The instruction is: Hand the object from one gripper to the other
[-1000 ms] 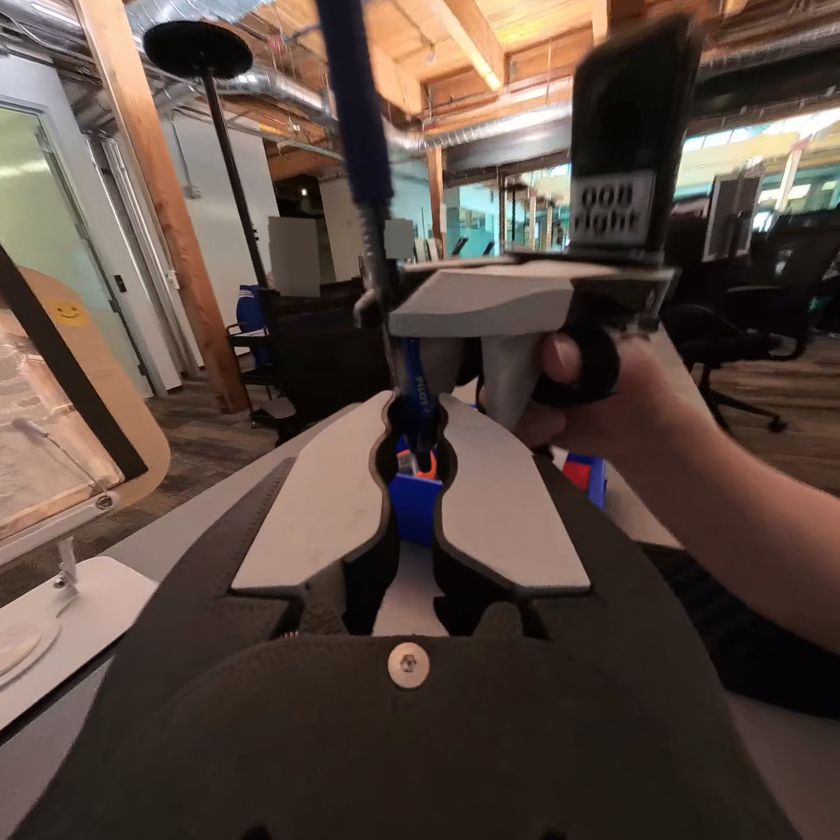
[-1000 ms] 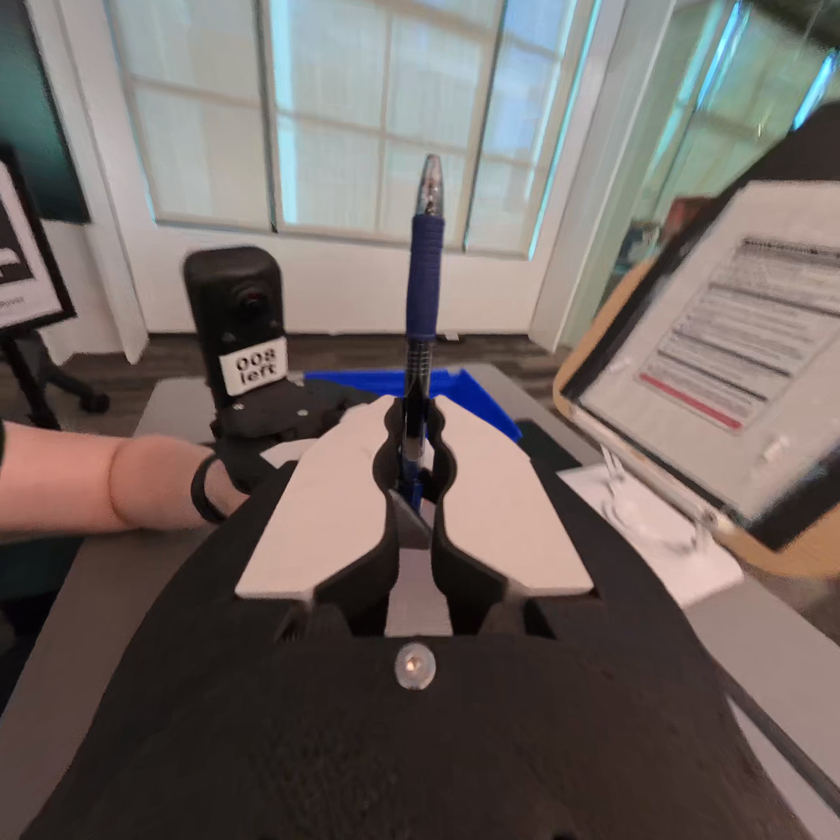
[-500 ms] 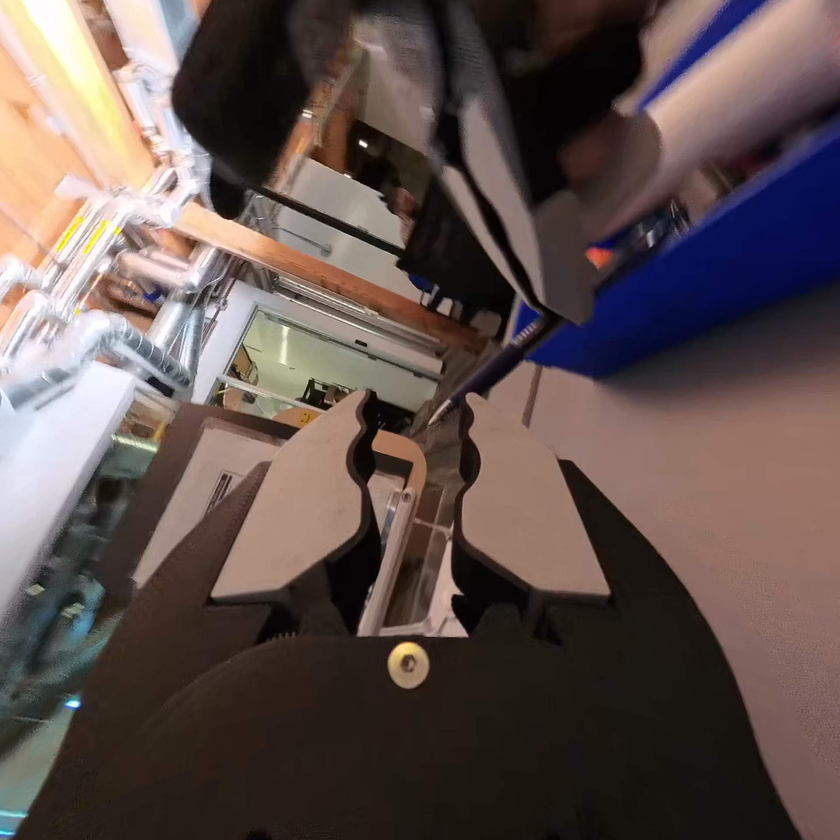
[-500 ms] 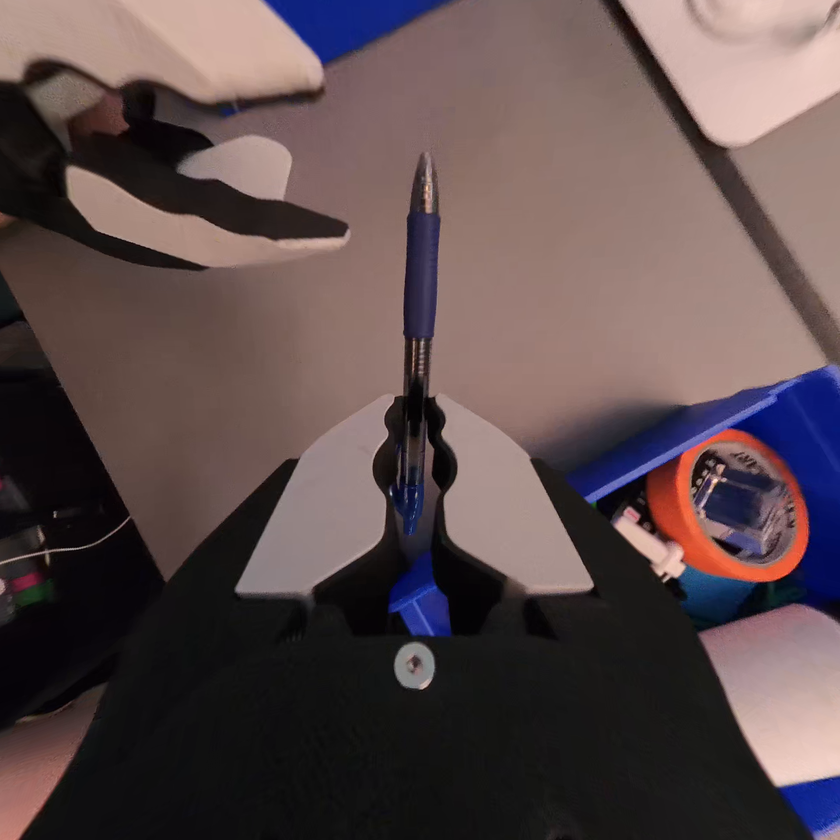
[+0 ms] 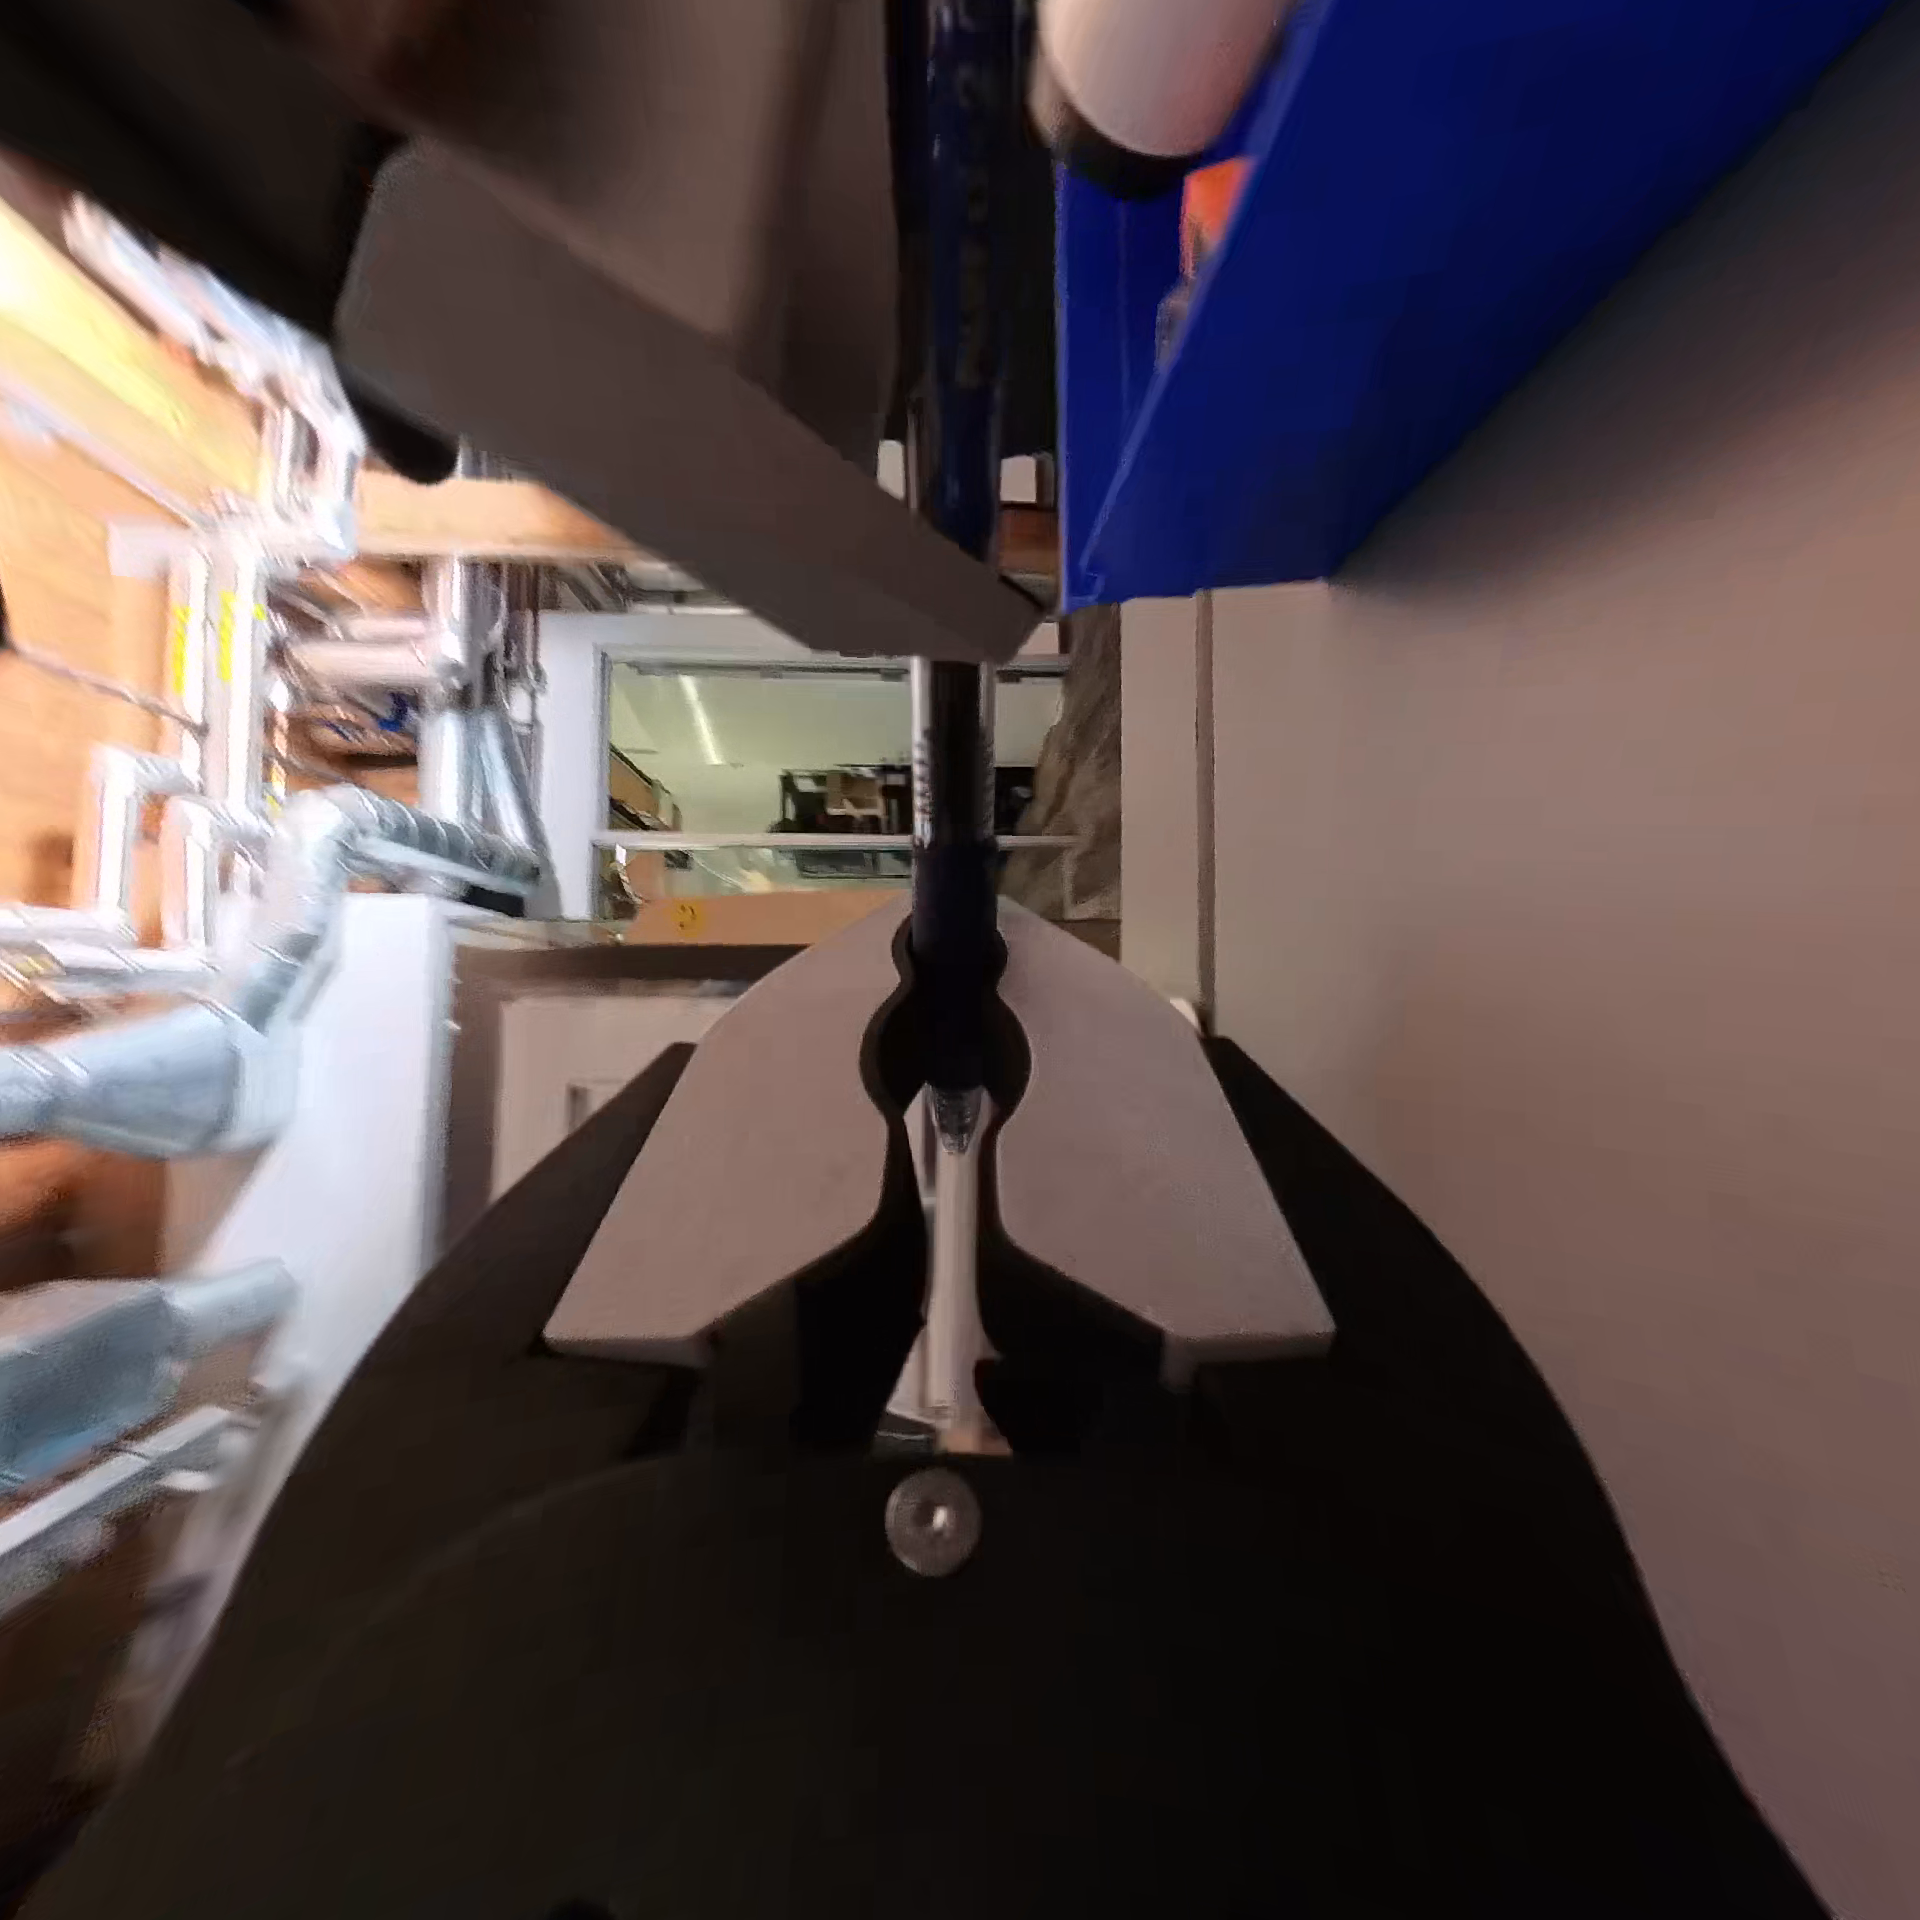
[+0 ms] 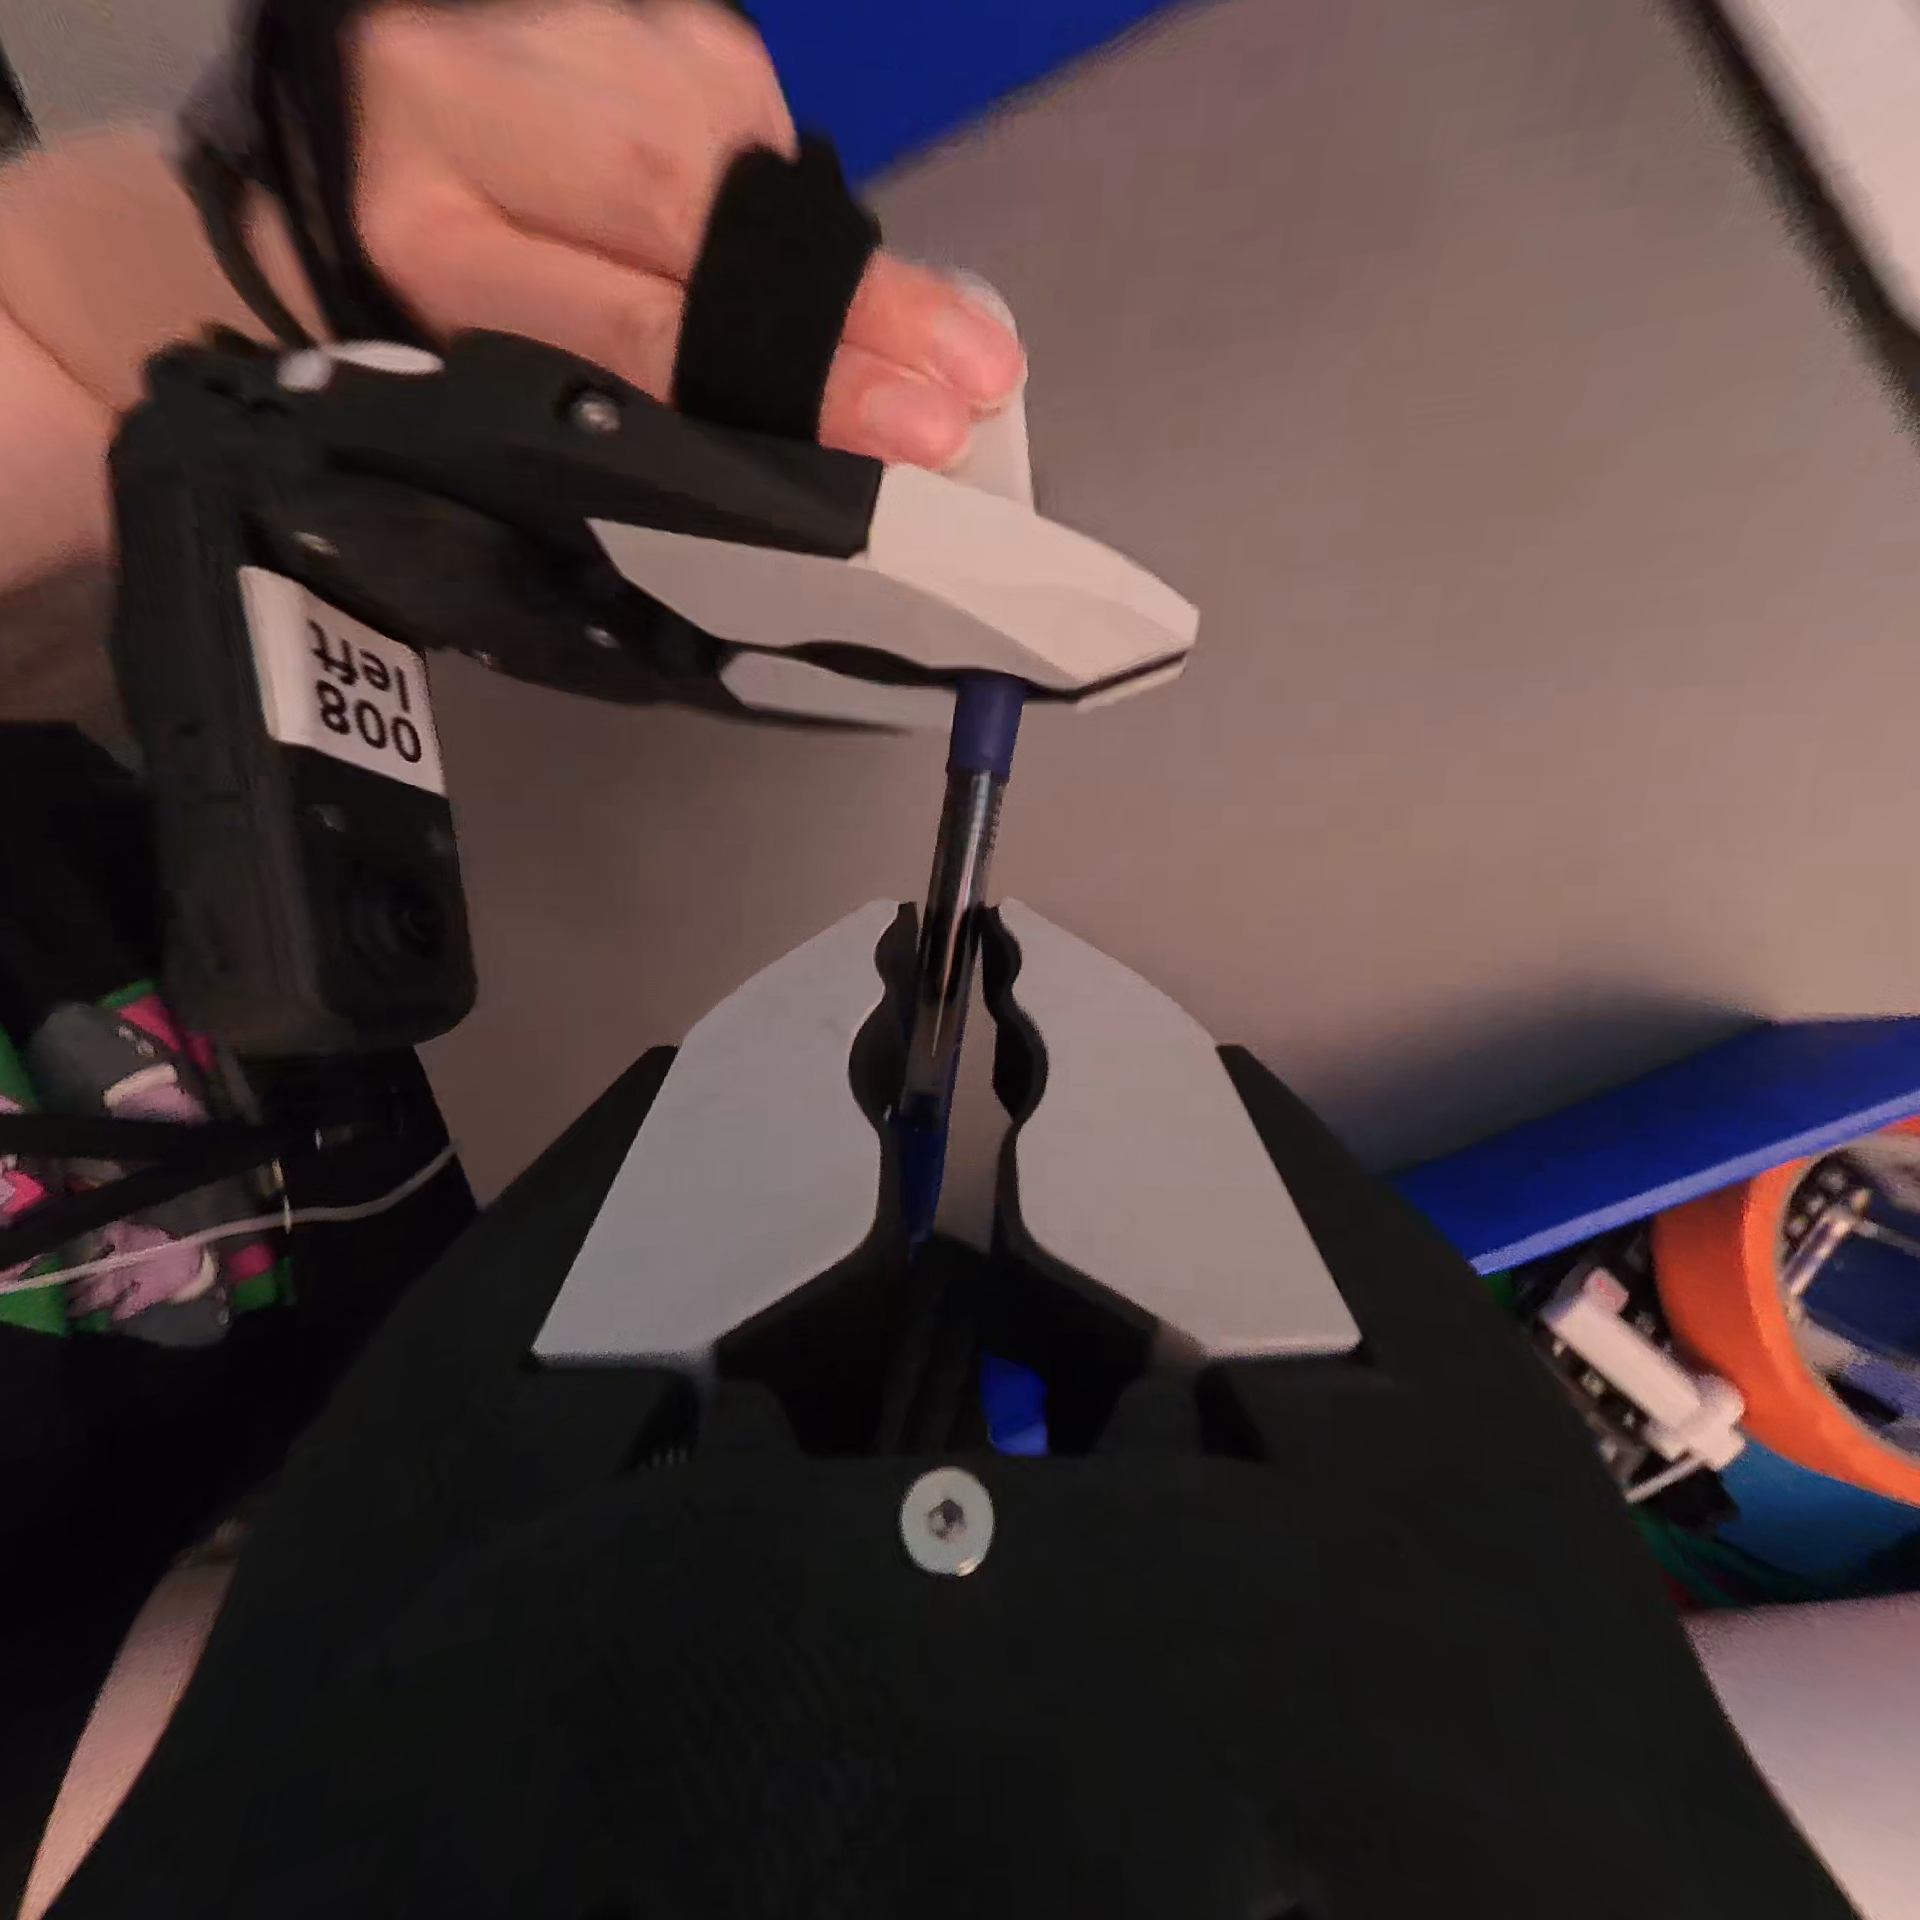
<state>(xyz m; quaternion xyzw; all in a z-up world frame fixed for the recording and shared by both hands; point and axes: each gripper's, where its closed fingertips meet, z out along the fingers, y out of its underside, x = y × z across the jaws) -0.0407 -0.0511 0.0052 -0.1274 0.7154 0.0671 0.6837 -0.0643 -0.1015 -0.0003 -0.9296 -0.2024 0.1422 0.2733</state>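
A blue pen runs straight between the two grippers. My left gripper is shut on its blue grip end, and the metal tip pokes back between the fingers. In the right wrist view the left gripper comes in from the left, clamped across the top of the pen. My right gripper has the pen's rear end between its jaws. They stand slightly apart; the pen leans left with a dark gap on its right. One right finger fills the top of the left wrist view.
A blue bin on the grey table holds an orange tape roll and small parts. It also shows in the left wrist view, close beside the pen. A person's hand holds the left gripper.
Half a second ago my left gripper was open, short of the pen tip. Now it is shut on the pen's grip end. The pen has tilted in the right jaws, which have loosened.
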